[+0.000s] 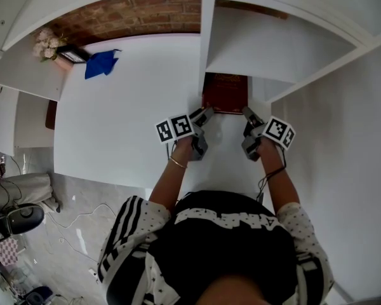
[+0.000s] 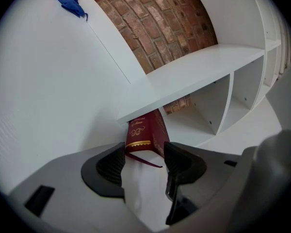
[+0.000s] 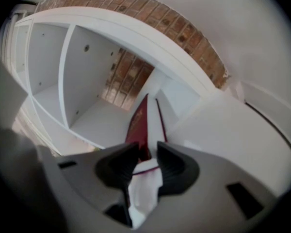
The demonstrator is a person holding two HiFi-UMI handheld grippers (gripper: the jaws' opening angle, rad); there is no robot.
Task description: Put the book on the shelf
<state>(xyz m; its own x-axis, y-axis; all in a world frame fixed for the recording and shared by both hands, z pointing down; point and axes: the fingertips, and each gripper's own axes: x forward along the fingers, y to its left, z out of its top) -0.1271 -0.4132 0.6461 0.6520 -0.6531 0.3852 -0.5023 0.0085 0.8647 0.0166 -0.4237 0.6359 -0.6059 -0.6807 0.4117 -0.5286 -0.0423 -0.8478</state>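
A dark red book (image 1: 225,93) with gold print stands just inside a white shelf compartment (image 1: 273,46), its top under the shelf board. In the left gripper view its spine (image 2: 141,132) is a little beyond the jaws, and a thin red ribbon (image 2: 146,161) trails from it onto the white surface. My left gripper (image 1: 205,115) is open and empty (image 2: 143,152), by the book's near left corner. My right gripper (image 1: 247,115) is at the near right corner, and its jaws (image 3: 146,149) are shut on the book's lower edge (image 3: 138,123).
A white upright divider (image 1: 207,40) borders the compartment on the left. On the white desk top at the far left lie a blue cloth (image 1: 101,62), a small frame (image 1: 73,54) and flowers (image 1: 46,43). A brick wall (image 1: 140,11) runs behind. More shelf compartments (image 3: 48,67) open beside the book.
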